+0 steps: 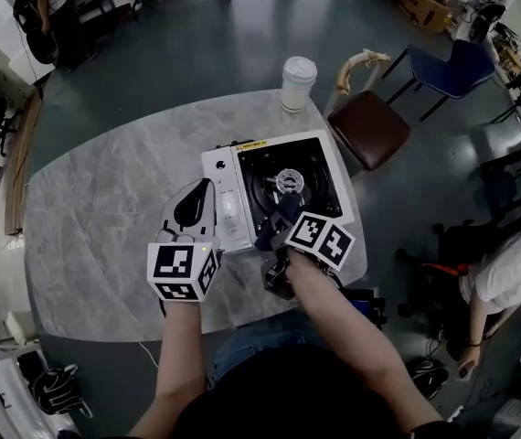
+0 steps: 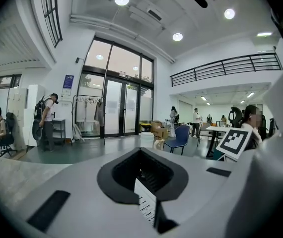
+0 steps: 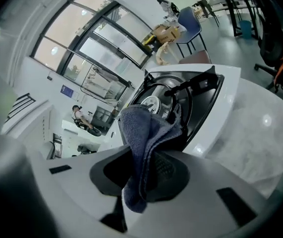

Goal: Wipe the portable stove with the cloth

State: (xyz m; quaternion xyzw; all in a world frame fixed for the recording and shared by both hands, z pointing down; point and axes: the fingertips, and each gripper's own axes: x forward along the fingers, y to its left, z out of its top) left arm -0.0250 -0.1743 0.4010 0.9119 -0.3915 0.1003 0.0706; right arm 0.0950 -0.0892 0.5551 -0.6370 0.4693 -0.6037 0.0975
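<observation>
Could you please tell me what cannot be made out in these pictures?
The stove's left end: in the head view the left gripper lies over it, so any contact is hidden.
Where the cloth meets the stove: in the head view the marker cube of the right gripper covers it; in the right gripper view the cloth's own fold does.
The yellow label: its print is too small in the head view.
The cup's contents: hidden by its lid.

Support surface: one table (image 1: 96, 218) with a pale grey, marble-patterned top and rounded corners. Two items stand directly on it. The portable stove (image 1: 233, 167), a white body with a black burner well, sits flat at about 2 o'clock from the table centre, near the right edge. A white paper cup (image 1: 297, 82) with a lid stands upright at 12 o'clock from the stove, at the far edge, apart from it
</observation>
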